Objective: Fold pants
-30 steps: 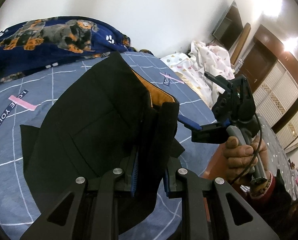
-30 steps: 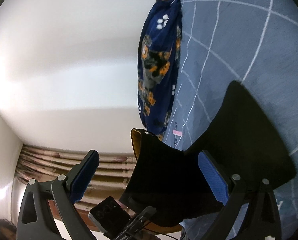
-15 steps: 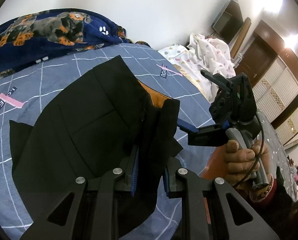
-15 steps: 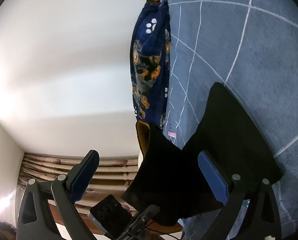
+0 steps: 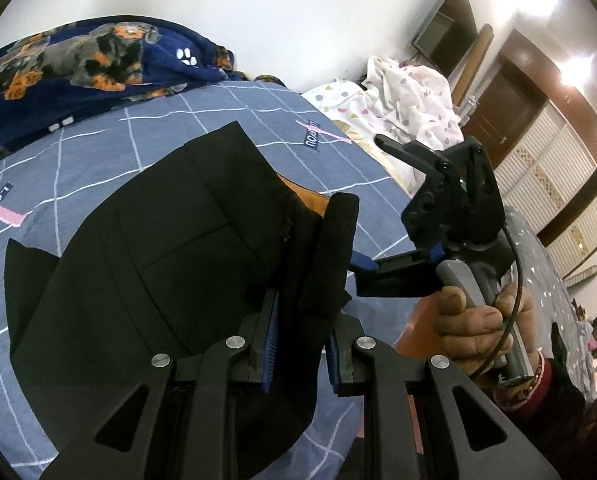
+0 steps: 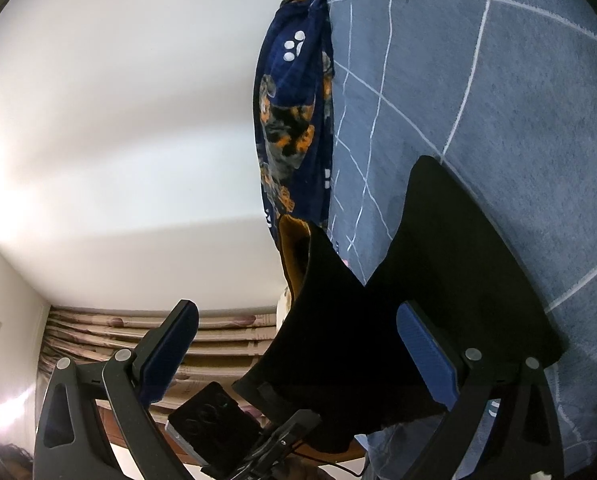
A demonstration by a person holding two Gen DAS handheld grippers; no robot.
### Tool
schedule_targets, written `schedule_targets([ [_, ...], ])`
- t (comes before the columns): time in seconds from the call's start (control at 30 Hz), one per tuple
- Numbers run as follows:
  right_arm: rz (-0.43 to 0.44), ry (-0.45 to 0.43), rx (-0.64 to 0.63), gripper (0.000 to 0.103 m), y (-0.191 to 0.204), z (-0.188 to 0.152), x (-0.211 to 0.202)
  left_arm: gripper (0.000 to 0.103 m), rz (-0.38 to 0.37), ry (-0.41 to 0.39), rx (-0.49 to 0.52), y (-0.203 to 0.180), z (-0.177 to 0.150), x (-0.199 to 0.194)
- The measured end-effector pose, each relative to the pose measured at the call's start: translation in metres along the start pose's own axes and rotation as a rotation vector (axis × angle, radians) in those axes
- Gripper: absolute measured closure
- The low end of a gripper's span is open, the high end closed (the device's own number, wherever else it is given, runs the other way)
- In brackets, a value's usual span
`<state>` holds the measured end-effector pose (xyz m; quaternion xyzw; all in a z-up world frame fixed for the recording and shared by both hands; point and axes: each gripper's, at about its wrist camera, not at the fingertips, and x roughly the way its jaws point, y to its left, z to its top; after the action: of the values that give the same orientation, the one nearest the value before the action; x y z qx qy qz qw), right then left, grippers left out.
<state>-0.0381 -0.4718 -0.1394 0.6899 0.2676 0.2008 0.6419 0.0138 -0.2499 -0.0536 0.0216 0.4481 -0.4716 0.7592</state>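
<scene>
Surface: a grey-blue bedspread (image 5: 234,120) with white grid lines is being used as the work surface; it is also being seen, rotated, in the right wrist view.
Room: white walls are being shown, with a dark wooden door (image 5: 502,108) and louvred cupboard fronts (image 5: 558,184) at the right; pleated curtains (image 6: 226,332) are showing in the right wrist view.
Around: a navy dog-print blanket (image 5: 98,60) is lying bunched at the far edge of the bed, and a pale spotted quilt (image 5: 410,112) is heaped near the wall.
Pants: the black pants (image 5: 170,264) (orange lining showing at the waistband) are being spread partly on the bedspread, one edge lifted off it.
Left gripper (image 5: 298,344): its blue pads are being pressed together on a raised fold of the pants.
Right gripper (image 6: 298,352): its jaws are being kept spread wide, just beside the lifted cloth; nothing is being pinched.
Hand (image 5: 482,328): the right gripper's handle is being clasped by it.
</scene>
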Motion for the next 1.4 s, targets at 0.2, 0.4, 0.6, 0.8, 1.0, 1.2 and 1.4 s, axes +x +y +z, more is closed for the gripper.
schedule_targets([
  [0.2,0.000,0.023,0.007,0.003,-0.002,-0.001,0.003,0.082,-0.001,0.022,0.036,-0.014,-0.001,0.012],
  [0.4,0.002,0.031,0.005,0.003,0.000,0.000,0.001,0.082,0.003,0.036,0.047,-0.018,-0.001,0.026],
  [0.6,-0.001,0.034,0.010,0.003,-0.001,0.001,0.000,0.082,0.012,0.056,0.075,-0.021,-0.001,0.043],
  [0.8,-0.012,0.025,0.015,0.002,-0.005,0.005,-0.001,0.080,0.027,0.072,0.142,-0.023,-0.005,0.061],
  [1.0,-0.035,0.004,0.018,0.001,-0.008,0.010,-0.009,0.052,-0.017,0.067,0.183,-0.032,-0.004,0.064],
  [1.2,-0.096,-0.045,-0.003,0.001,-0.007,0.018,-0.025,0.032,-0.008,-0.068,0.205,-0.035,0.007,0.029],
  [1.4,-0.091,-0.091,-0.145,0.002,0.025,0.018,-0.062,0.031,0.147,-0.197,0.109,0.014,0.015,-0.036],
])
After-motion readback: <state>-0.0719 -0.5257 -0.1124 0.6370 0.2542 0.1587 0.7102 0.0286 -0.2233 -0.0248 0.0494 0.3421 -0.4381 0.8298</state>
